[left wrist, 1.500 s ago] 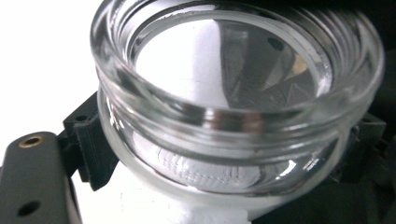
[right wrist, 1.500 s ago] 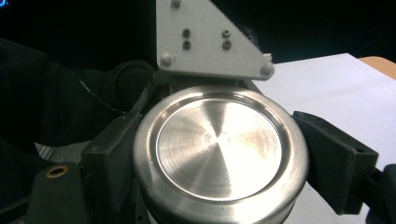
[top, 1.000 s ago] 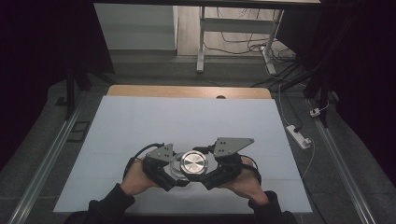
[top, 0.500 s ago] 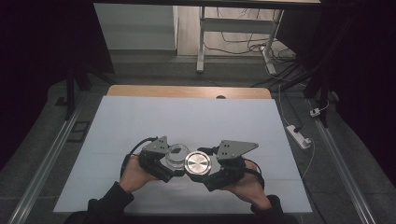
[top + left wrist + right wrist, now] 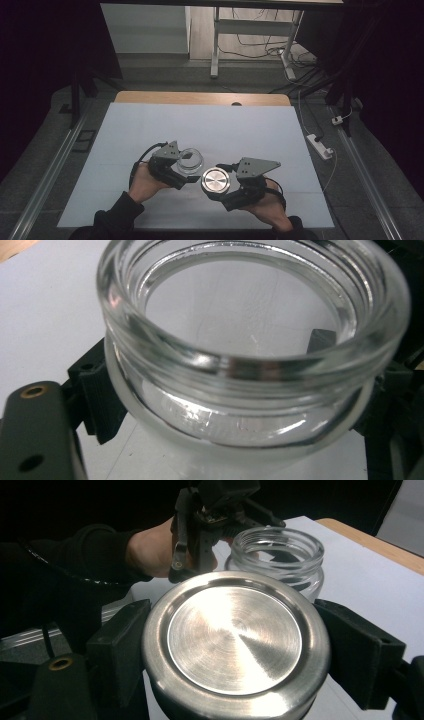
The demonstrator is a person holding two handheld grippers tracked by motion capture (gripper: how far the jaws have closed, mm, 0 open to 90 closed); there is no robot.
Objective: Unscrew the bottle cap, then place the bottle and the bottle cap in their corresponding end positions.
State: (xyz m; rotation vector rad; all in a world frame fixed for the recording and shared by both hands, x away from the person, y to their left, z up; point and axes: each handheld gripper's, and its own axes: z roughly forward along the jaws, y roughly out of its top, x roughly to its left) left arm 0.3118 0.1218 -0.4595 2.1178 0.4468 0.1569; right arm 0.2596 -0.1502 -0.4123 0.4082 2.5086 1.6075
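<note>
Right gripper (image 5: 227, 192): clamping the metal lid (image 5: 216, 181) by its rim, jaws closed against both sides. Left gripper (image 5: 182, 170): gripping the glass jar (image 5: 190, 160), jaws pressing its wall. Lid now lifted clear and shifted beside the jar, where half a second ago covering it; unscrewing apparently finished. Jar standing open on the white table (image 5: 250, 130), holding nothing visible.

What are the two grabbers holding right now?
Left gripper: closed on the glass jar, which is open on top.
Right gripper: closed on the round metal lid, held apart from the jar.
</note>
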